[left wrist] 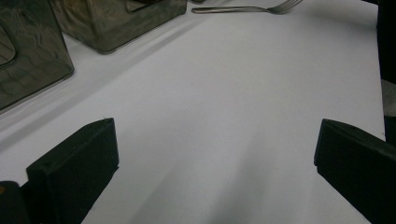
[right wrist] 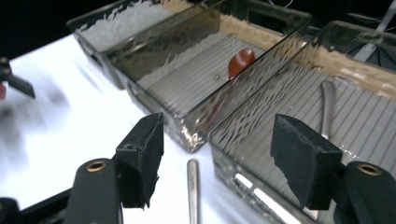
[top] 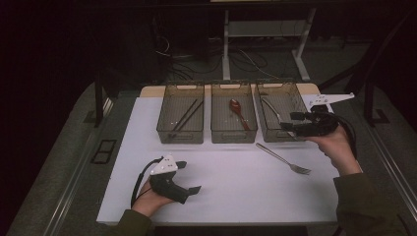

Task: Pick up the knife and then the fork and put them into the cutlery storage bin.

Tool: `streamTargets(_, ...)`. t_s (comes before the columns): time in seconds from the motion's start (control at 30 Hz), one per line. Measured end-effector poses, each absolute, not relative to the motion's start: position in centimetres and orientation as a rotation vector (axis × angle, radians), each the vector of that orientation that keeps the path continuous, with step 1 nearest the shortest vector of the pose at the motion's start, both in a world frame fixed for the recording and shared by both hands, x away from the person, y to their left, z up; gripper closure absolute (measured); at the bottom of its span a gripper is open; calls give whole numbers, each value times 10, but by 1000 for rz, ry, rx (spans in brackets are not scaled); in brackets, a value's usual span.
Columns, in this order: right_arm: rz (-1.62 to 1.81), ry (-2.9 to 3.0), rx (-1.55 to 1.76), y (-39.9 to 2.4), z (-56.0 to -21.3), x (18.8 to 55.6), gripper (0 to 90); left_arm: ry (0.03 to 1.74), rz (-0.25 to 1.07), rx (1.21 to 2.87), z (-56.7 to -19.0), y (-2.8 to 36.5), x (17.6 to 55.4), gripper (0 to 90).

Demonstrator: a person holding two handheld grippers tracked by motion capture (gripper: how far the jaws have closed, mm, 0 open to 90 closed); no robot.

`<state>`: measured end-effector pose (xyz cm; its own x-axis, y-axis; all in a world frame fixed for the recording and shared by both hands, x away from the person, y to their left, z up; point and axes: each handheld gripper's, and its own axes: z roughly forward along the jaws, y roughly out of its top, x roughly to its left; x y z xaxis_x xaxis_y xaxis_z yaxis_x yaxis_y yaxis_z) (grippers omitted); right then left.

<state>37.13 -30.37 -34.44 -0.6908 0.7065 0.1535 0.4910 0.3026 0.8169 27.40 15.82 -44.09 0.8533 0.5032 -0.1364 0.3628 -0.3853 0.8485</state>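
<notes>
Three smoky clear bins stand in a row at the back of the white table (top: 221, 187). The left bin (top: 180, 133) holds dark chopsticks (top: 187, 115). A red spoon (top: 237, 110) (right wrist: 240, 60) lies in the middle bin (top: 234, 133), and a metal utensil (top: 270, 108) (right wrist: 328, 105) in the right bin (top: 275, 133). A metal fork (top: 282, 158) (left wrist: 243, 8) lies on the table before the right bin, its handle end (right wrist: 193, 186) below my right gripper. My right gripper (top: 289, 121) (right wrist: 217, 140) hovers open at that bin's front right corner. My left gripper (top: 190, 176) (left wrist: 215, 135) is open over bare table at front left.
The white surface between the bins and the front edge is bare apart from the fork. Dark floor, cables and a white desk frame (top: 226, 44) lie beyond the table. The left gripper (right wrist: 14, 79) appears small at the far left of the right gripper view.
</notes>
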Motion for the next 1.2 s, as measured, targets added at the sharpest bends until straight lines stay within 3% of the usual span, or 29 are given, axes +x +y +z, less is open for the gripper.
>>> streamTargets(0.57,1121,2487,1054,-297,-365,353,377,637,179,2003,-439,159,272,0)
streamTargets(0.8,996,2569,1051,-294,-375,354,425,635,179,2011,-439,158,272,0)
streamTargets(1.2,752,2716,1055,-282,-395,359,586,635,175,2010,-440,157,272,0)
